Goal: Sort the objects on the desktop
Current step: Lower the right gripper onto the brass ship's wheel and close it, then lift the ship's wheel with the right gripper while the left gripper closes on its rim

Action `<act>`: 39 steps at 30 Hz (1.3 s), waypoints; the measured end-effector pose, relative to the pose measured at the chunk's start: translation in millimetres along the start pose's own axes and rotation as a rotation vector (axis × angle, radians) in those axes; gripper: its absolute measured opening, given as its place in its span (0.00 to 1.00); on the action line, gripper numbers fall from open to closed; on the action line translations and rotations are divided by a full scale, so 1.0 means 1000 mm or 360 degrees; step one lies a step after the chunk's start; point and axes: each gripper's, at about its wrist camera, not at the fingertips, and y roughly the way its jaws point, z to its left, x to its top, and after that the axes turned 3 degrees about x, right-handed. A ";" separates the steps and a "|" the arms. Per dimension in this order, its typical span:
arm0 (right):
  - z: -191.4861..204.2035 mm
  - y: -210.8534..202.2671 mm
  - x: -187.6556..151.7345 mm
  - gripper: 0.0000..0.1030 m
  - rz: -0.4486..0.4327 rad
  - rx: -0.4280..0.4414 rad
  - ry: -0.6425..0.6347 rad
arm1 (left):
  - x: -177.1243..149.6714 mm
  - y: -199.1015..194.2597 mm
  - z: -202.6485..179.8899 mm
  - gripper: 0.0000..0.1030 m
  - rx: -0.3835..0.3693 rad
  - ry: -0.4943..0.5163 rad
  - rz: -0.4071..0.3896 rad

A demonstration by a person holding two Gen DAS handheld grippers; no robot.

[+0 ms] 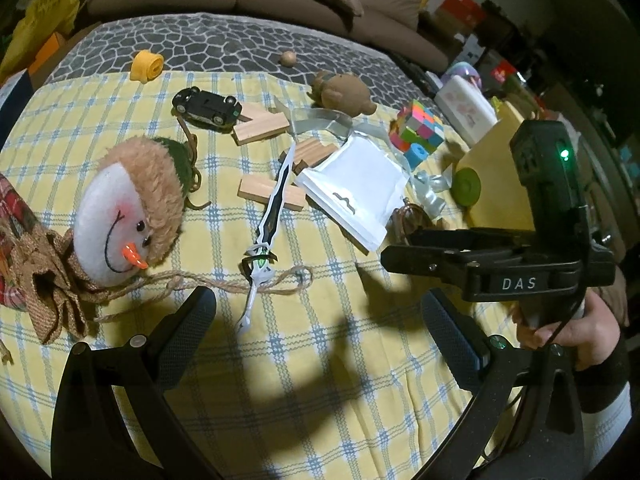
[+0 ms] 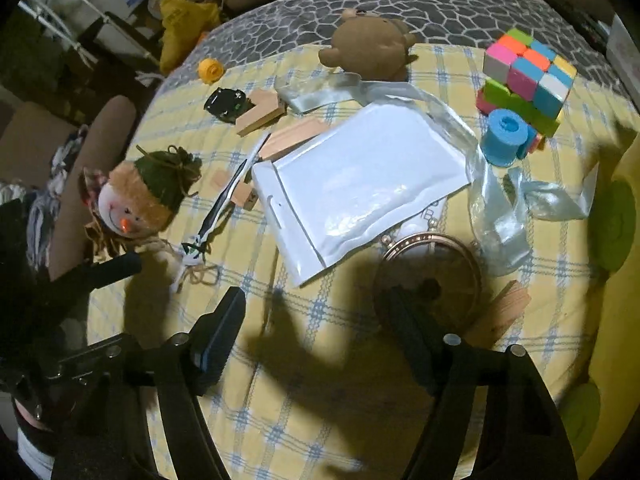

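Crowding the white pouch (image 2: 352,184): ribbon (image 2: 500,216), wooden blocks (image 2: 296,136), ring (image 2: 432,256).

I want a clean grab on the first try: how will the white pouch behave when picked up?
The white pouch looks flat and glossy, so it is probably slippery and light. It likely flexes and droops if lifted by one edge. It rests partly on wooden blocks, so a raised edge may offer a pinch point.
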 end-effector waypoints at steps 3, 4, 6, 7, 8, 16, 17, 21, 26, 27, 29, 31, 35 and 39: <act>-0.006 -0.014 0.004 0.67 -0.0095 -0.0129 0.0015 | -0.002 0.002 -0.003 1.00 -0.0013 -0.0001 0.0007; -0.009 -0.018 0.006 0.67 -0.0121 -0.0187 0.0026 | -0.002 0.003 -0.003 1.00 -0.0019 -0.0001 0.0010; -0.017 -0.021 0.008 0.67 -0.0134 -0.0285 0.0034 | -0.004 0.006 -0.007 1.00 -0.0042 0.0000 0.0023; -0.021 -0.020 0.008 0.68 -0.0127 -0.0319 0.0037 | -0.005 0.007 -0.009 1.00 -0.0053 0.0006 0.0030; -0.025 -0.018 0.008 0.69 -0.0114 -0.0348 0.0042 | -0.005 0.009 -0.013 1.00 -0.0064 0.0017 0.0039; -0.032 -0.001 0.006 0.84 -0.0027 -0.0441 -0.0023 | -0.006 0.023 -0.042 1.00 -0.0128 0.0105 0.0082; -0.029 0.001 0.006 0.85 -0.0021 -0.0456 -0.0046 | -0.006 0.024 -0.045 1.00 -0.0134 0.0113 0.0079; -0.019 0.010 0.003 0.87 0.0006 -0.0565 -0.0165 | -0.006 0.031 -0.050 1.00 -0.0141 0.0113 0.0093; -0.013 0.015 0.002 0.69 0.0001 -0.0568 -0.0251 | -0.008 0.036 -0.054 1.00 -0.0154 0.0110 0.0112; -0.015 0.015 0.003 0.68 0.0005 -0.0540 -0.0221 | -0.008 0.036 -0.054 1.00 -0.0165 0.0109 0.0114; -0.018 0.013 0.002 0.68 -0.0005 -0.0485 -0.0190 | -0.009 0.034 -0.056 1.00 -0.0183 0.0116 0.0108; -0.023 0.008 0.002 0.68 -0.0019 -0.0399 -0.0126 | -0.010 0.034 -0.057 1.00 -0.0191 0.0125 0.0108; -0.035 -0.002 0.003 0.68 -0.0047 -0.0191 0.0014 | -0.012 0.039 -0.061 1.00 -0.0200 0.0132 0.0129; -0.029 -0.005 0.001 0.68 -0.0048 -0.0042 0.0079 | -0.015 0.043 -0.063 1.00 -0.0221 0.0123 0.0123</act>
